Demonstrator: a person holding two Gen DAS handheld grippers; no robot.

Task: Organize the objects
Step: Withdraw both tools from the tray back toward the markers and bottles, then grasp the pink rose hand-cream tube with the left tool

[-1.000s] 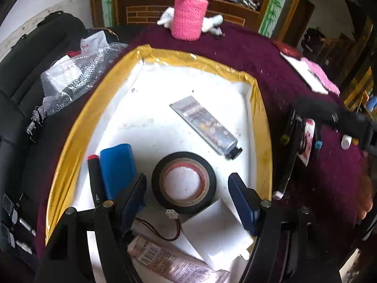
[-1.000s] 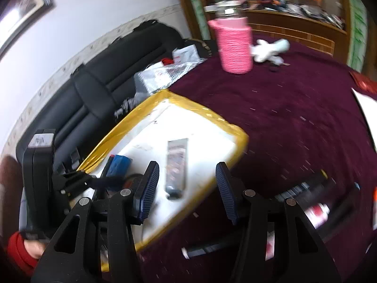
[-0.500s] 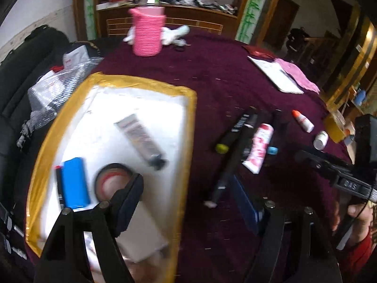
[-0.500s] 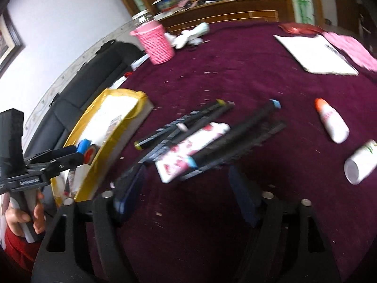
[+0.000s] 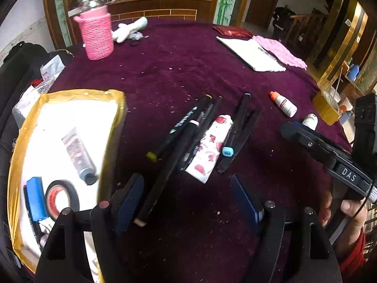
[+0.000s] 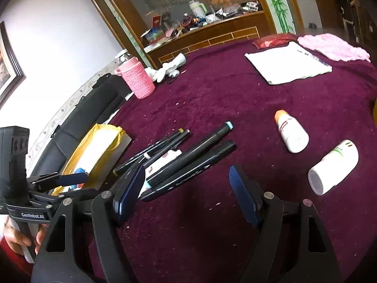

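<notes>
Both grippers swung from tray (image 5: 70,94) to markers (image 5: 188,129), jaws wide, tray cropped.

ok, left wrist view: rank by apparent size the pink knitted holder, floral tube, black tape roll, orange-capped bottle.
Largest to smallest as they look:
1. pink knitted holder
2. floral tube
3. black tape roll
4. orange-capped bottle
Tape and bottle look close; the tape sits nearer the camera, so that order is unsure.

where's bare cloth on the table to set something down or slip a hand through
Bare cloth runs between the pink knitted holder and the white folded bag, and in front of the marker pile, where the left gripper hovers open. The marker pile and the yellow-edged tray are crowded.
</notes>
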